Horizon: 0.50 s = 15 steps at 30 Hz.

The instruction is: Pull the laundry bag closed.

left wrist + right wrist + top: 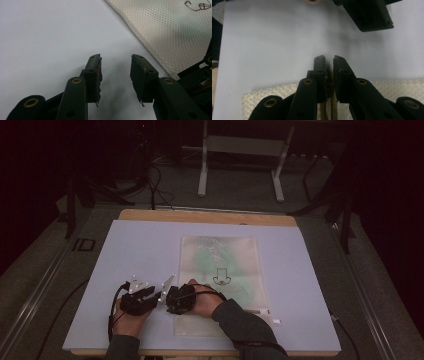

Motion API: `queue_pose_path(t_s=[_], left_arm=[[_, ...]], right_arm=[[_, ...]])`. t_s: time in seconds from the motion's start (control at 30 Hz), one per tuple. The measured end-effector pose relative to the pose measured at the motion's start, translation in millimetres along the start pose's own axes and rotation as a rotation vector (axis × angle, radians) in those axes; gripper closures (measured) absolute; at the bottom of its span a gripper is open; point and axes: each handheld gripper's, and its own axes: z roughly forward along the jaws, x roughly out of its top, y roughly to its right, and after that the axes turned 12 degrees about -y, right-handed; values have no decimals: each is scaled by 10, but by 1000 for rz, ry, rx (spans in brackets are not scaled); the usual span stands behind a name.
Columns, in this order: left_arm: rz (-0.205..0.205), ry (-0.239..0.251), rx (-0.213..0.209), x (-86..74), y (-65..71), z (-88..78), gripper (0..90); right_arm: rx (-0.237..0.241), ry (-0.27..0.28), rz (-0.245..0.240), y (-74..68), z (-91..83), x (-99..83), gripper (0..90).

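Pale matte board point(125, 250) bears a mesh pouch point(220, 265), right gripper point(329, 58) clamped on its edge, left gripper point(116, 57) agape.

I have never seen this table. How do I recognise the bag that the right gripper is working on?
Find the pale blue board that covers the wooden table. On its right half lies a flat, cream mesh bag, long side running away from the person, with something green inside and a small dark drawing printed on it. The right gripper, jaws shut, pinches its near left edge.
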Motion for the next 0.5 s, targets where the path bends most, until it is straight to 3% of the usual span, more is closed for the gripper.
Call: queue_pose_path(t_s=[0.27,0.5], left_arm=[[-1,-3,2,0,-4,-3,597],[-2,0,0,0,1,2,597]], right_arm=[[-2,81,15,-13,-122,-57,811],[-13,109,18,-47,-215,-176,808]])
